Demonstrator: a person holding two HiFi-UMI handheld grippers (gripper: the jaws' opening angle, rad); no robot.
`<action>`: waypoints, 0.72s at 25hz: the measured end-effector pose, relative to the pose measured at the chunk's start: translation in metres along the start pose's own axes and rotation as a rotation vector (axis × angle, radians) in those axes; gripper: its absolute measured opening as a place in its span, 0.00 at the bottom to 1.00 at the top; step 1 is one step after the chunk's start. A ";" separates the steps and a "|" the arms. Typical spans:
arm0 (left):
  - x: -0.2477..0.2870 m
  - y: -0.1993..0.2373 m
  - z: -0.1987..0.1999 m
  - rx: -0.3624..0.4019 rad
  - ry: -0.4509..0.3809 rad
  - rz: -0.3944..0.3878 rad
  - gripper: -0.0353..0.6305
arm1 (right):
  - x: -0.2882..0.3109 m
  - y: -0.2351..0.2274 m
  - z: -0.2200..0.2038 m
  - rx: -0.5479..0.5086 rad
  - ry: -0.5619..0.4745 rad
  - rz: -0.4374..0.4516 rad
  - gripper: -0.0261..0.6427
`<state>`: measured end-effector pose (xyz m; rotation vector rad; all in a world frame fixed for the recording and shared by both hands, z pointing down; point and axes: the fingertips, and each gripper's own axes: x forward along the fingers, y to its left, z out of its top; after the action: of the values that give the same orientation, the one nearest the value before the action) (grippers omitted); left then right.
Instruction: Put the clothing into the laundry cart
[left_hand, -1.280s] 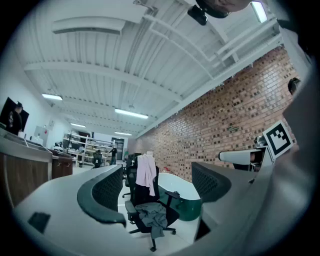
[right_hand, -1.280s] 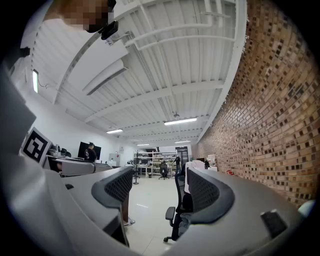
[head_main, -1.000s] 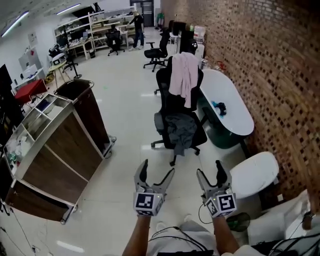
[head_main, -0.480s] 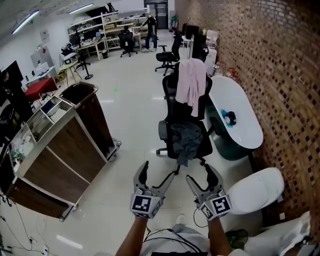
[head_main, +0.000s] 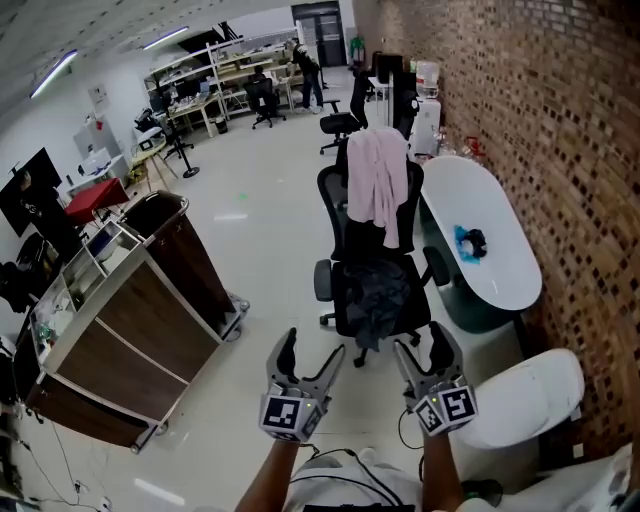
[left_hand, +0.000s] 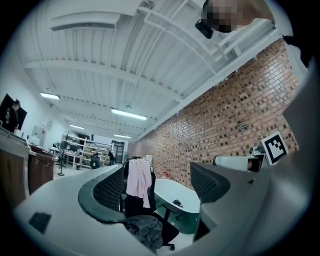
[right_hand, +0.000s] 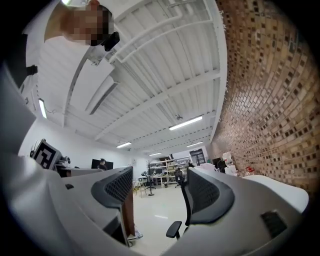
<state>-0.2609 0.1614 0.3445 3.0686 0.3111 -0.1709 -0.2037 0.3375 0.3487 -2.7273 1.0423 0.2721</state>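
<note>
Grey clothing (head_main: 378, 300) on chair (head_main: 335, 195), ahead of L gripper (head_main: 312, 345) & R gripper (head_main: 423, 342).

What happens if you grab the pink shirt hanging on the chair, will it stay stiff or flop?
Probably flop: the pink shirt hangs in soft folds over the back of the chair, so it should droop from wherever it's pinched. It looks thin, so it's likely light. The chair seems to stand on wheels, so a hard tug might roll it.
</note>
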 end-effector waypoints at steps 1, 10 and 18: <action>0.005 -0.004 -0.004 -0.002 0.014 0.000 0.65 | 0.000 -0.007 -0.003 0.017 0.003 -0.004 0.60; 0.032 -0.008 -0.023 0.014 0.075 -0.005 0.65 | 0.022 -0.028 -0.040 0.120 0.049 0.012 0.60; 0.090 0.032 -0.048 -0.021 0.096 -0.016 0.65 | 0.071 -0.044 -0.066 0.092 0.095 0.032 0.57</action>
<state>-0.1620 0.1504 0.3835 3.0602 0.3395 -0.0202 -0.1155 0.3077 0.4001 -2.6655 1.0950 0.0979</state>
